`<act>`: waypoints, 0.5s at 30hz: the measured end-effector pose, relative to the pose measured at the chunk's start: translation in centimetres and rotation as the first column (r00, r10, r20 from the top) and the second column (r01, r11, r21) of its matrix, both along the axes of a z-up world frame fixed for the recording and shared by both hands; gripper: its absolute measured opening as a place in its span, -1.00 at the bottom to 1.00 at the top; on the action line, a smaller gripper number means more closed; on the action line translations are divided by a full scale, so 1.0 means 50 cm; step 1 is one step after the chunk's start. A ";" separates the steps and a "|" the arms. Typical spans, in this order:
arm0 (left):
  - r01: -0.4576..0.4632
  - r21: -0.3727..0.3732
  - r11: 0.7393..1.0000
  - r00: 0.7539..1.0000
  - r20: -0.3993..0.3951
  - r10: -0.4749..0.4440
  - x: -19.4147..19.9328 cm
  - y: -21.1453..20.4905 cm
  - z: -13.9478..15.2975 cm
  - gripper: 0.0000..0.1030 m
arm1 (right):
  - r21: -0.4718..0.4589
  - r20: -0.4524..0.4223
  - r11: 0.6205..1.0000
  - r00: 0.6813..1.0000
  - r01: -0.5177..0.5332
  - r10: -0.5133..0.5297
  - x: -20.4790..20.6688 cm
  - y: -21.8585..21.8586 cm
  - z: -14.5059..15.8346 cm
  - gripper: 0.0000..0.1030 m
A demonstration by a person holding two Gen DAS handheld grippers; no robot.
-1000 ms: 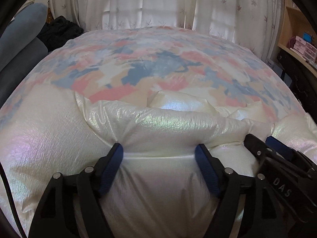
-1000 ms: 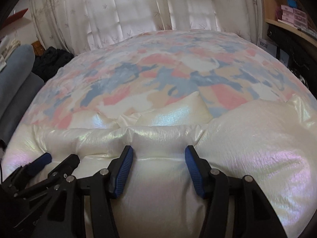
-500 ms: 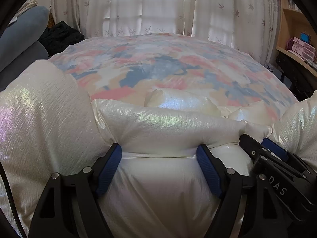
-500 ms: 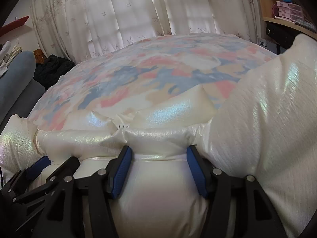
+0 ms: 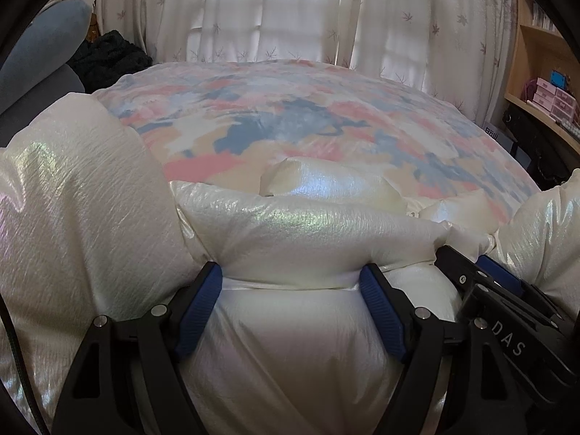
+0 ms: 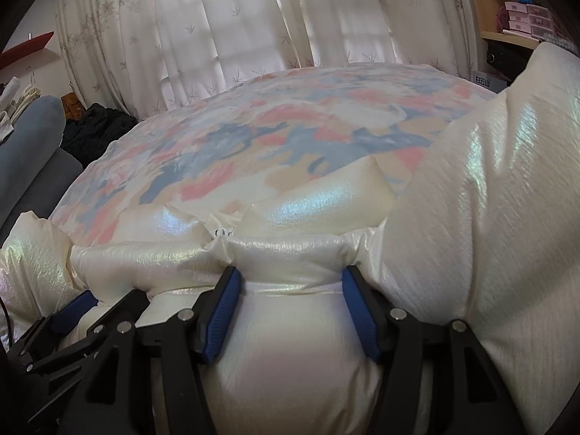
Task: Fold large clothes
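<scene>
Since a second ago, the puffy sides of the pearly white down jacket [image 5: 297, 355] have risen at both outer edges: one bulge now fills the left of your left wrist view, the other [image 6: 500, 210] towers on the right of your right wrist view, where it earlier lay low. You have lifted the garment a little, and more of the curtains [image 5: 275, 11] shows above the bed.

Your left gripper [image 5: 291, 311] is clenched on a thick padded roll of the jacket; both blue pads [image 5: 201, 308] press into the fabric, which bulges between and above them. Your right gripper [image 6: 290, 315] grasps the same jacket just beside it, its pads [image 6: 223, 311] sunk into the padding likewise. Each gripper shows at the edge of the other's view, so the two stand close together.

The jacket lies at the near end of the bed, on a floral duvet [image 5: 290, 127] in pink, blue and cream. Its collar [image 6: 319, 203] pokes up just beyond the gripped roll, resting on the duvet. A dark bundle [image 5: 108, 58] sits at the far left by the curtains, and a wooden shelf [image 5: 536, 83] with pink boxes stands at the right
</scene>
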State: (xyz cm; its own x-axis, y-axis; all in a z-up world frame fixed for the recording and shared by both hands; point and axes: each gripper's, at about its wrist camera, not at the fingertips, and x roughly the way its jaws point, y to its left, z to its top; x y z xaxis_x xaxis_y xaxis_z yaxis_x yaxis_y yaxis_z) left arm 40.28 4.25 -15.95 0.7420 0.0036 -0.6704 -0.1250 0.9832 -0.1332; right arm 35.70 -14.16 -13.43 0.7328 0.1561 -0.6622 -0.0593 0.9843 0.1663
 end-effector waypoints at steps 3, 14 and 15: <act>0.000 -0.007 1.000 1.000 -0.003 0.000 0.003 0.001 -0.003 0.50 | -0.001 0.000 1.000 1.000 0.000 0.000 0.002 0.000 -0.001 0.16; 0.047 -0.003 0.999 0.995 -0.089 -0.047 0.025 0.009 0.011 0.51 | -0.038 -0.063 0.998 0.997 -0.041 0.039 0.020 0.007 0.000 0.17; 0.056 0.002 0.998 0.993 -0.102 -0.056 0.028 0.017 0.016 0.50 | -0.037 -0.070 0.998 0.996 -0.056 0.054 0.021 0.005 0.002 0.17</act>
